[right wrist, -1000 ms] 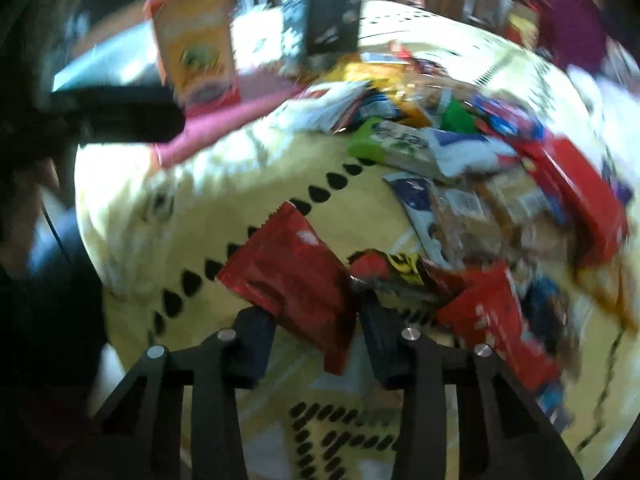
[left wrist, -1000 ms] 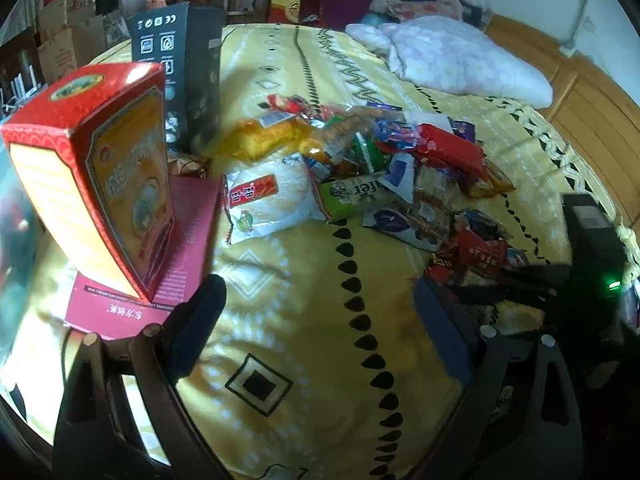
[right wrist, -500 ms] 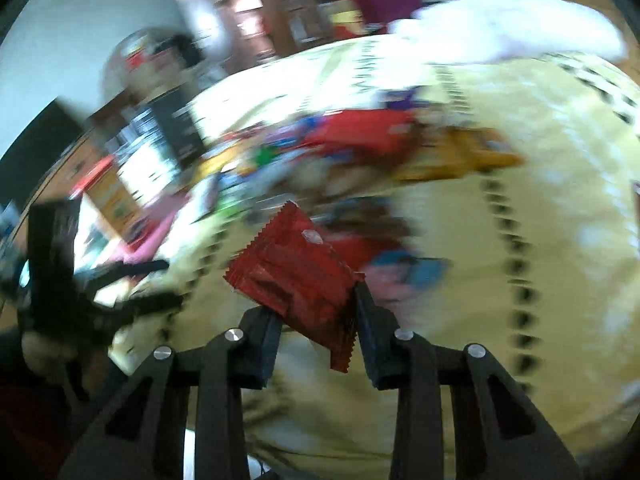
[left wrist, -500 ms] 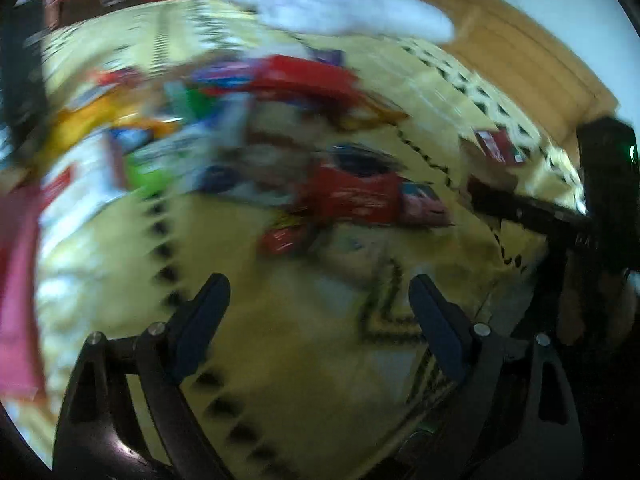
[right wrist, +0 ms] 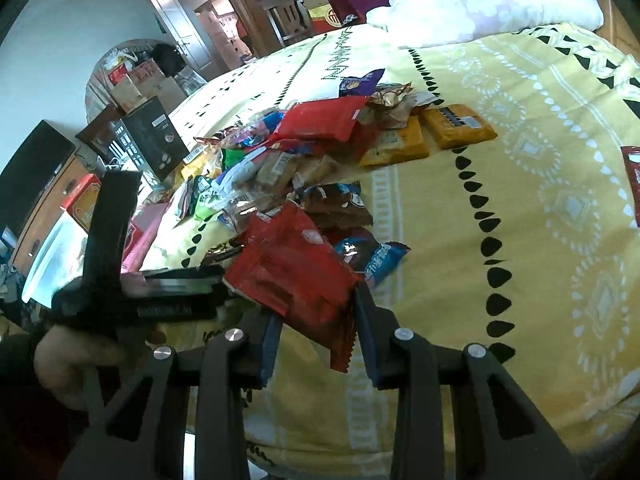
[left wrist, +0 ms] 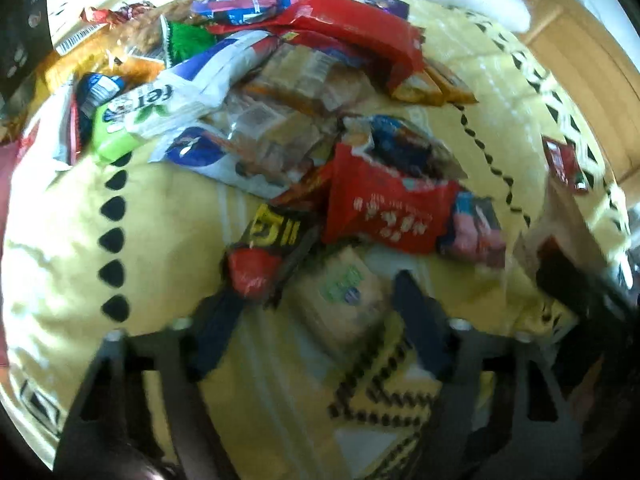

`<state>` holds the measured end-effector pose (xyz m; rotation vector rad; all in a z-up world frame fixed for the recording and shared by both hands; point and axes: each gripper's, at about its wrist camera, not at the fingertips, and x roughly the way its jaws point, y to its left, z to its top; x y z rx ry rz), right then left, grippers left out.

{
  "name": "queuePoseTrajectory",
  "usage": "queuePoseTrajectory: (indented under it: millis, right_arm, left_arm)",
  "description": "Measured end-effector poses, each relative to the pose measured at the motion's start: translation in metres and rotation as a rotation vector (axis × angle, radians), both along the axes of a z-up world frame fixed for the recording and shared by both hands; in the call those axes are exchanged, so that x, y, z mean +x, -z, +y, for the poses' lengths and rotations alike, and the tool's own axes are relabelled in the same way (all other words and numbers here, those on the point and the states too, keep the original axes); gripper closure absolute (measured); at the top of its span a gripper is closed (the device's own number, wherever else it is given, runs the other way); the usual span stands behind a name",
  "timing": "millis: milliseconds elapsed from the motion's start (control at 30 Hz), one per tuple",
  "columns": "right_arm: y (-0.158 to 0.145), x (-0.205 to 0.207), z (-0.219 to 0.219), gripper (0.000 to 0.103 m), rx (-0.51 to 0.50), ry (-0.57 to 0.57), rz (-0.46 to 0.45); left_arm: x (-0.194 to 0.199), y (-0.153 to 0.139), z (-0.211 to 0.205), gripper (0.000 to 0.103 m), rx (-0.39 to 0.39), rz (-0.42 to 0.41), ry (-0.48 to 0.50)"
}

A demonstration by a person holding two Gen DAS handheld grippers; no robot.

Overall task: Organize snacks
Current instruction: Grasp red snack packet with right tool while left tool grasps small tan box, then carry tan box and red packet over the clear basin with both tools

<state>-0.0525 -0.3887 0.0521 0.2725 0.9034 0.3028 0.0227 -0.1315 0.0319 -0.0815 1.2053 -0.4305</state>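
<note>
A heap of snack packets lies on a yellow patterned bedspread; it also shows in the right wrist view. My left gripper is open, low over the bed at the heap's near edge, with a pale tan packet between its fingers and a small red packet by the left finger. My right gripper is shut on a red snack packet and holds it above the bed. The left gripper body shows at the left of the right wrist view.
A single red packet lies apart at the bed's right side, also at the right edge of the right wrist view. A black box, a red box and a pink box stand left of the heap. A white pillow lies behind.
My left gripper has swung right from the boxes and come down close to the heap's near edge. My right gripper has carried the red packet up and turned rightward, off the heap.
</note>
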Motion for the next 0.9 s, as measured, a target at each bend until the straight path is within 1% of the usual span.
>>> queuePoseTrajectory:
  millis: [67,133,233,300,333,433,500,533,633,733,833,900]
  right_arm:
    - [-0.001,0.000,0.003,0.065,-0.005,-0.007,-0.008]
    - [0.000,0.000,0.004,0.065,0.001,-0.012,-0.011]
    - [0.004,0.001,0.005,0.065,0.009,-0.012,-0.004]
    - [0.005,0.000,0.004,0.065,0.013,-0.008,0.000]
    - [0.005,0.000,0.004,0.065,0.013,-0.005,0.000]
    - [0.008,0.001,0.005,0.065,0.006,-0.004,0.013]
    - [0.010,0.003,0.005,0.065,0.013,-0.001,0.022]
    - [0.011,0.003,0.006,0.065,0.014,0.002,0.023]
    - [0.010,0.003,0.007,0.065,0.009,0.009,0.018]
    - [0.004,0.002,0.009,0.065,-0.015,0.022,0.000]
    - [-0.005,0.003,0.013,0.065,-0.037,0.017,-0.020]
    - [-0.013,0.003,0.019,0.065,-0.052,0.007,-0.040]
  left_arm:
    - [-0.005,-0.002,0.008,0.053,0.010,-0.010,0.012]
    - [-0.008,-0.005,0.015,0.061,0.010,-0.024,0.020]
    - [-0.007,-0.004,0.016,0.060,0.012,-0.032,0.038]
    - [-0.005,-0.002,0.015,0.055,0.010,-0.042,0.032]
    - [-0.004,0.000,0.015,0.048,0.009,-0.043,0.027]
    - [-0.003,0.006,0.013,0.047,0.010,-0.074,0.025]
    - [-0.006,0.005,0.016,0.049,0.015,-0.097,0.028]
    - [-0.006,0.004,0.017,0.062,0.012,-0.104,0.025]
    - [-0.008,0.000,0.019,0.063,0.015,-0.106,0.017]
    - [-0.019,-0.016,0.025,0.063,0.009,-0.127,0.035]
    - [-0.034,-0.039,0.030,0.063,0.020,-0.193,0.061]
    - [-0.042,-0.057,0.040,0.063,0.012,-0.241,0.054]
